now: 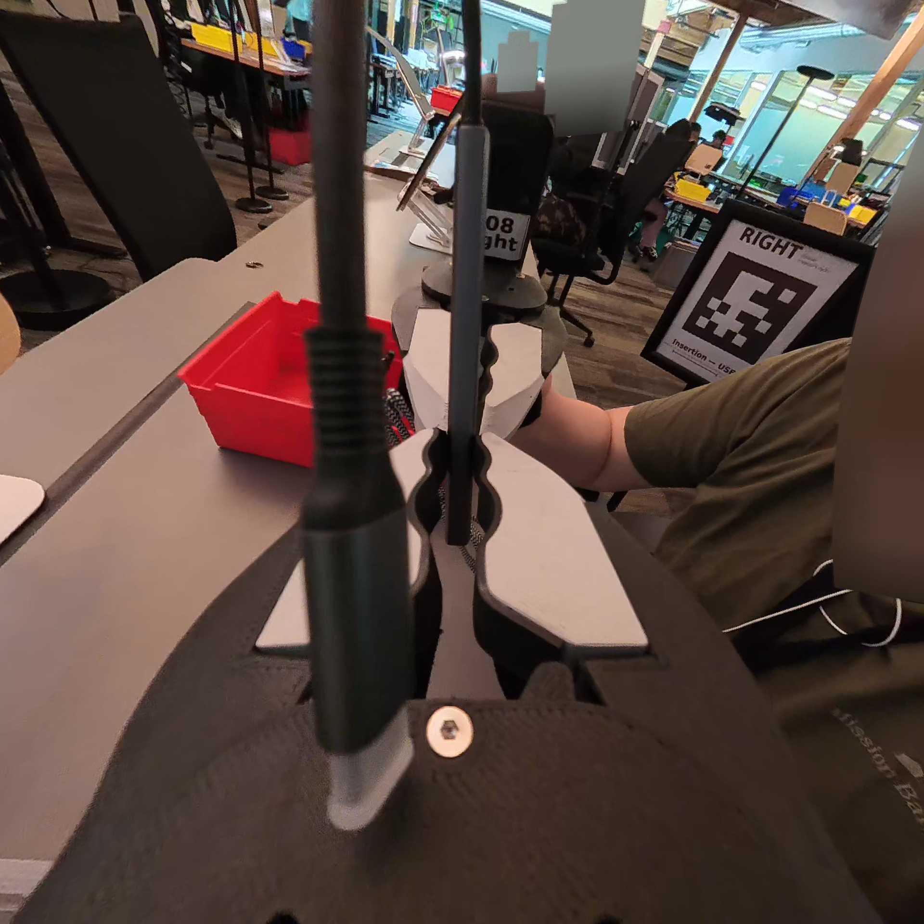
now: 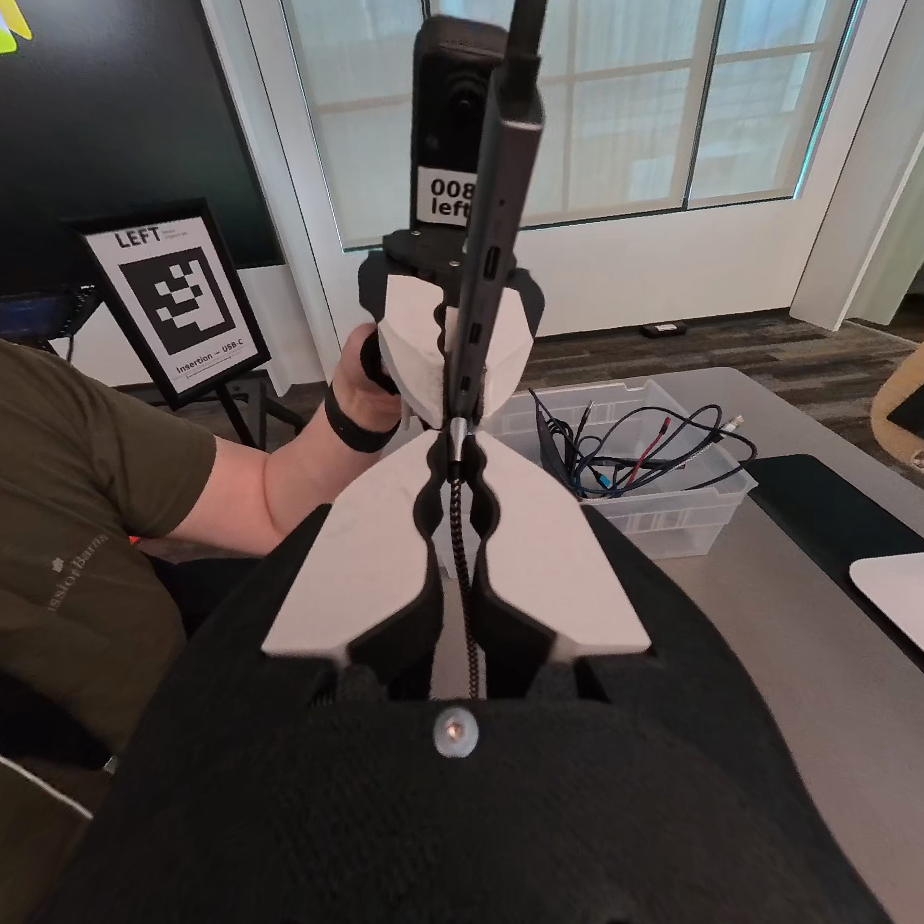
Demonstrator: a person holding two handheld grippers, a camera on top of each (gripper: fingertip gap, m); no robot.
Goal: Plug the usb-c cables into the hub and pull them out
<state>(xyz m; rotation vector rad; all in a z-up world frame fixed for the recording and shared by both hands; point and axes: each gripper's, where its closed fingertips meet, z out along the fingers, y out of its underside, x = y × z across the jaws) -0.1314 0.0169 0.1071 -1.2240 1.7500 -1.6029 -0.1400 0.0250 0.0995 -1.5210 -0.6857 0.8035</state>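
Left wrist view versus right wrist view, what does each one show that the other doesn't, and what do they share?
Only the left wrist view shows the red bin on the table and the hub's own plug dangling close to the lens.

Only the right wrist view shows the clear bin of loose cables, the ports along the hub's edge, and the braided cable with its silver plug at the hub's lower end.

Both show the hub held upright, the left gripper shut on it, and the right gripper shut on the cable.
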